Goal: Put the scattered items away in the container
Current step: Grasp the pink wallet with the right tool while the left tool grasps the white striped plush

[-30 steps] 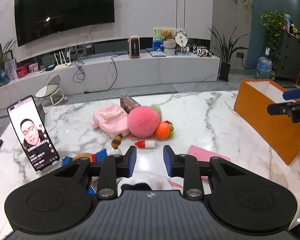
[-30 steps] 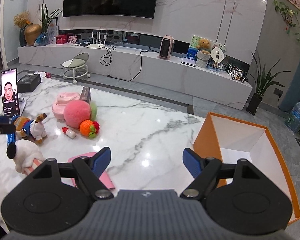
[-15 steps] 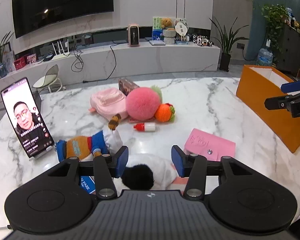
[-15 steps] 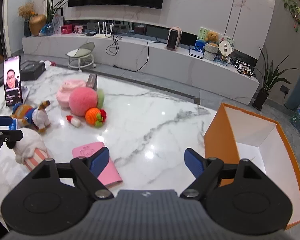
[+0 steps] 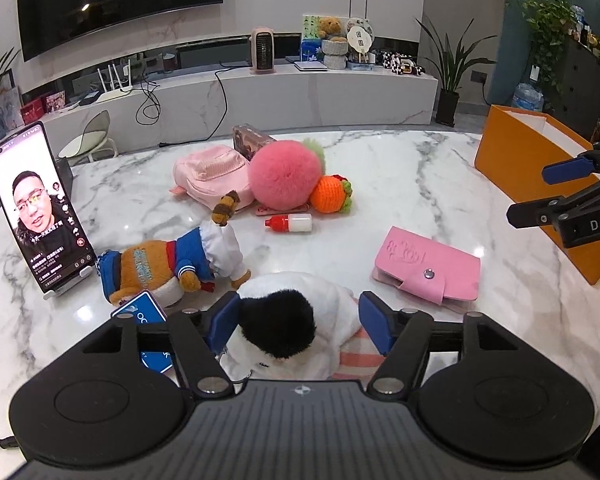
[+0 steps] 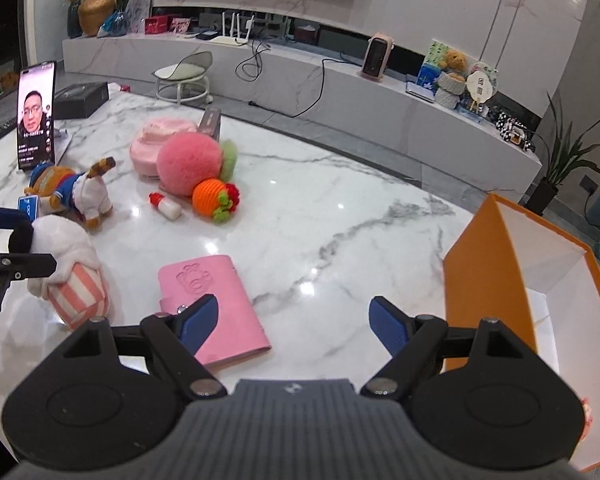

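Closest to you, your left gripper (image 5: 298, 322) hangs over a white plush dog (image 5: 300, 320) with a black ear and a pink-striped body; the toy sits between its blue pads, the jaws are opening, and the pads do not visibly press on the fur. The right wrist view shows the dog lying with its long axis running from the black ear, at the far left, to the striped end nearer you. Its lower half is hidden under the gripper body in the left view. Your right gripper (image 6: 292, 320) is spread wide and holds nothing; its left pad hovers over the near edge of a flat pink wallet (image 6: 216, 304), snap end toward you. A brown plush dog in a blue jacket (image 5: 172, 268) lies just left of the white one, beside a blue card (image 5: 148, 328) that is partly covered. Farther on lie a small red-capped bottle (image 5: 289, 224), an orange crocheted ball (image 5: 332, 194), a pink pompom (image 5: 285, 180) and a pink pouch (image 5: 210, 174), crowded together. A phone (image 5: 40, 208) stands at the left. The orange box (image 6: 480, 280) stands open to the right on the marble table (image 6: 340, 220), its far side cut off.
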### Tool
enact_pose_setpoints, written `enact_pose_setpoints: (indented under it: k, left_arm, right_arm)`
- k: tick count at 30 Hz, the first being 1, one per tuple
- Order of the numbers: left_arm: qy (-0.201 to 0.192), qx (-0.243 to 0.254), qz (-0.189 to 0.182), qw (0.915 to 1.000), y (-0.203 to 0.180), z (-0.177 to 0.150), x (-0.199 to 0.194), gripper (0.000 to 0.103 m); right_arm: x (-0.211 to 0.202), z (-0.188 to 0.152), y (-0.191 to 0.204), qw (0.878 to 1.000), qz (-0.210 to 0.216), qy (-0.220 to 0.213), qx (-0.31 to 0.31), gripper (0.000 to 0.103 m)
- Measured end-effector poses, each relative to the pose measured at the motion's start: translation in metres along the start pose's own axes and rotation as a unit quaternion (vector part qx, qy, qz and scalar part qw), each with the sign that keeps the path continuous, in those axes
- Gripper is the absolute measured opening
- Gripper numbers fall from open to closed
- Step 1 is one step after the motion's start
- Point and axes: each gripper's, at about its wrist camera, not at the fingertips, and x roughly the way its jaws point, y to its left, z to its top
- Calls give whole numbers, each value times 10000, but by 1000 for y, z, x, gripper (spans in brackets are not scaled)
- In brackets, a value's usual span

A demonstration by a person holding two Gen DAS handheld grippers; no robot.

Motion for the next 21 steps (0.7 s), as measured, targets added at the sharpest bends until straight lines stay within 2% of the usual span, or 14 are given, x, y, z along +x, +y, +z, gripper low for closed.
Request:
enact_pose_setpoints:
  k: [6, 10, 15, 21]
  left_arm:
    - [-1, -67, 69, 10000, 8, -3, -1, 84]
    - [138, -46, 39, 9999, 9, -6, 4, 89]
    - [355, -162, -168, 9991, 10, -10, 17, 90]
    - [368, -373, -272, 9983, 11, -9, 24, 92]
  right_arm:
    - [11, 3, 5, 9999, 65, 66, -48, 84]
    - [17, 5, 12, 9998, 146, 105, -109, 85]
    - [30, 3, 21, 9989, 345, 246, -184, 87]
    - [50, -4, 28, 9966, 600, 502, -243, 89]
